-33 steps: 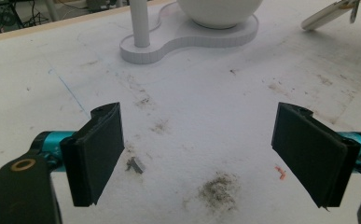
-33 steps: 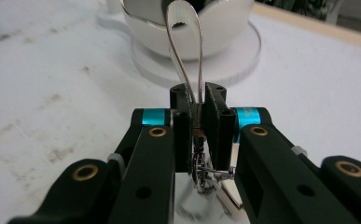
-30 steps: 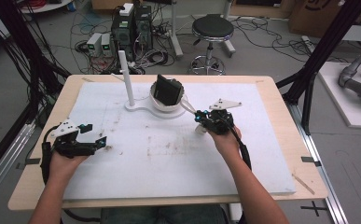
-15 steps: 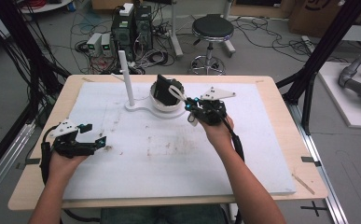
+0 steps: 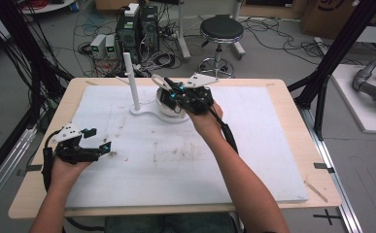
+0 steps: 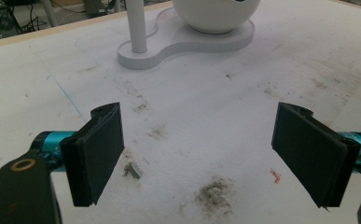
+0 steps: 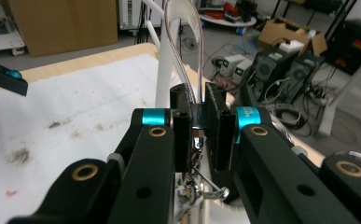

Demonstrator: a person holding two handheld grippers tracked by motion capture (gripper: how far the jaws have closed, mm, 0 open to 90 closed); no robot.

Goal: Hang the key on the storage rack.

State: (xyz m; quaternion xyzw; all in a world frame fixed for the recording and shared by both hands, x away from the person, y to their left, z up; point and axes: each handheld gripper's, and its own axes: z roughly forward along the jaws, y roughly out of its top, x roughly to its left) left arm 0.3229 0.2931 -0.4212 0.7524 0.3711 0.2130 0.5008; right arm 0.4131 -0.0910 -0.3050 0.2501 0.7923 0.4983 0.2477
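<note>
Clear plastic loop [image 7: 183, 42], pinched in my right hand-held gripper [image 7: 197, 122], jaws clamped narrow on it, up above the white bowl [image 5: 168, 104] on its stand [image 5: 142, 112] beside the white post [image 5: 131, 80]. My left hand-held gripper [image 6: 199, 147] gapes wide over the stained white counter [image 5: 253, 160], holding nothing.

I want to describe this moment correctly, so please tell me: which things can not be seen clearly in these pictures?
- High view: the right gripper and hand cover the dark thing on the white stand; what it is stays unclear.
- Right gripper view: the clear loop runs down between the shut pads; its lower end is hidden.
- Left gripper view: the top edge cuts off the white post and white bowl.
</note>
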